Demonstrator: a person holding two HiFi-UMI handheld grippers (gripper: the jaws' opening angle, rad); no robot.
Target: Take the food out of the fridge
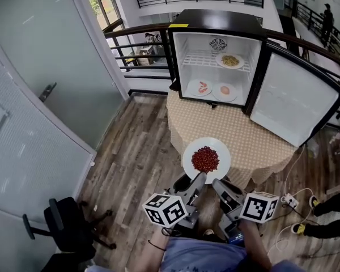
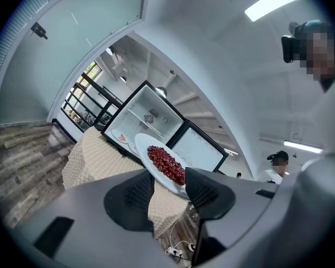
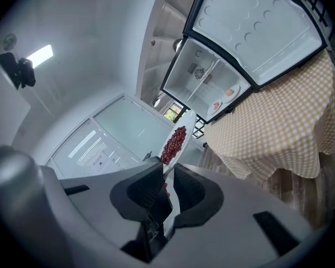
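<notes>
A white plate (image 1: pixel 192 150) heaped with small red food (image 1: pixel 205 159) hangs in the air in front of the table. My right gripper (image 1: pixel 217 183) is shut on its near rim; the right gripper view shows the plate (image 3: pixel 185 126) edge-on, pinched between the jaws (image 3: pixel 166 181). My left gripper (image 1: pixel 199 179) stands open beside it; in the left gripper view the plate (image 2: pixel 140 144) lies against one finger (image 2: pixel 204 187), and the jaws (image 2: pixel 168 192) are wide apart. The black fridge (image 1: pixel 215 20) is open, with a plate of yellow food (image 1: pixel 230 60) on its shelf and two plates (image 1: pixel 201 87) (image 1: pixel 225 90) below.
The fridge stands on a round table with a checked cloth (image 1: pixel 246 137), its door (image 1: pixel 297 98) swung out to the right. A black office chair (image 1: pixel 65 225) sits at lower left beside a glass door (image 1: pixel 45 67). A power strip (image 1: pixel 288 200) and a person's feet (image 1: pixel 320 205) are on the floor at right.
</notes>
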